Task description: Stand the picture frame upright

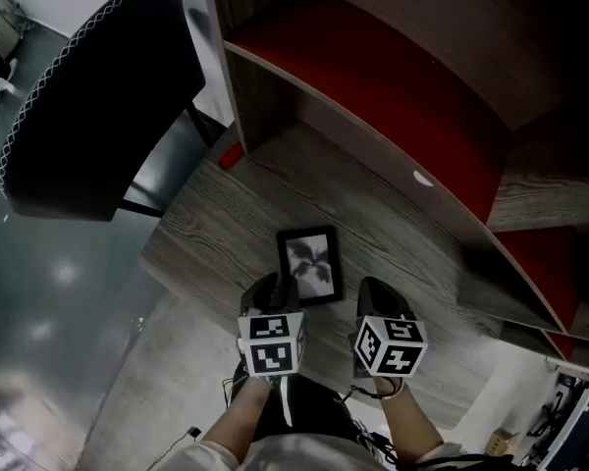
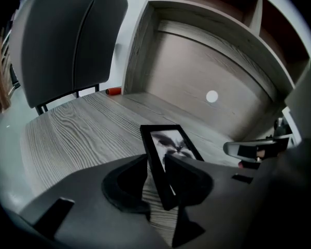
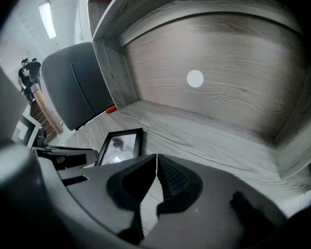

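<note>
A small black picture frame (image 1: 309, 263) with a grey print lies flat on the wood-grain desk (image 1: 216, 219). My left gripper (image 1: 275, 290) sits at its near left corner. In the left gripper view its jaws (image 2: 156, 173) stand open astride the frame's left rail (image 2: 158, 162), with a strip of desk showing between the left pad and the rail. The right gripper (image 1: 378, 297) hovers just right of the frame's near edge, shut and holding nothing (image 3: 156, 173). From there the frame (image 3: 122, 144) lies to its left, apart from it.
A black chair (image 1: 98, 96) stands off the desk's left end. A small red-orange object (image 1: 231, 155) lies at the far left corner. The back panel carries a white round dot (image 1: 422, 178); a red-lined shelf (image 1: 373, 67) overhangs. People stand far off (image 3: 28, 71).
</note>
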The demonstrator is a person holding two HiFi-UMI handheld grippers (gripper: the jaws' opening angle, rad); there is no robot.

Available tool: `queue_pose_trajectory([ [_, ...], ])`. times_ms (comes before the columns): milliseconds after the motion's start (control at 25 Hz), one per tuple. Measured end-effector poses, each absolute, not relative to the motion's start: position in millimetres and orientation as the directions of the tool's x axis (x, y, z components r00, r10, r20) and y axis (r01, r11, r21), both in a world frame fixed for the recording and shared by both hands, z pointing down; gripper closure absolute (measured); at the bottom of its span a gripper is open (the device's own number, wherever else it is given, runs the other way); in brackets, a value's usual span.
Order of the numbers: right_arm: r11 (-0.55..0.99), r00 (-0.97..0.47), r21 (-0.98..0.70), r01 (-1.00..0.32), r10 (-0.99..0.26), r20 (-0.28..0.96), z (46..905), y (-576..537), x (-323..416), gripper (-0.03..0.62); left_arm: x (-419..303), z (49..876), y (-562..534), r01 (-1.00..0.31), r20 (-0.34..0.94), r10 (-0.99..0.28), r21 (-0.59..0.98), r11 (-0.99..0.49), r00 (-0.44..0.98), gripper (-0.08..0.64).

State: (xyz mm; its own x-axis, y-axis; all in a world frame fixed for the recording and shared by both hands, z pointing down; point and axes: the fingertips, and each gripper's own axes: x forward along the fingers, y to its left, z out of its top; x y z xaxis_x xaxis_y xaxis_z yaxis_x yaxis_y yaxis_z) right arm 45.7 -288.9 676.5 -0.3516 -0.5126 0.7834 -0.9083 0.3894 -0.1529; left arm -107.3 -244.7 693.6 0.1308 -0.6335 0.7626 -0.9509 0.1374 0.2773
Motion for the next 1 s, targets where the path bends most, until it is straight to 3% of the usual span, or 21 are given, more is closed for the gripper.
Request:
queue_pose_trajectory([
  [320, 0.394, -0.353, -0.153, -0.906, -0.506, 0.787, 678.6, -293.5, 50.0, 0.560, -104.6, 706.6, -248.7, -0.930, 0.793, -0.590, 0.317, 0.187, 0.152, 0.402],
  [1000, 0.399, -0.365, -0.162, -0.902, -0.507, 0.781, 677.5, -301.7, 58.0, 0.560, -106.7, 716.2, -257.0, -0.912, 0.848, -0.506, 0.321, 0.256, 0.157, 0.428],
])
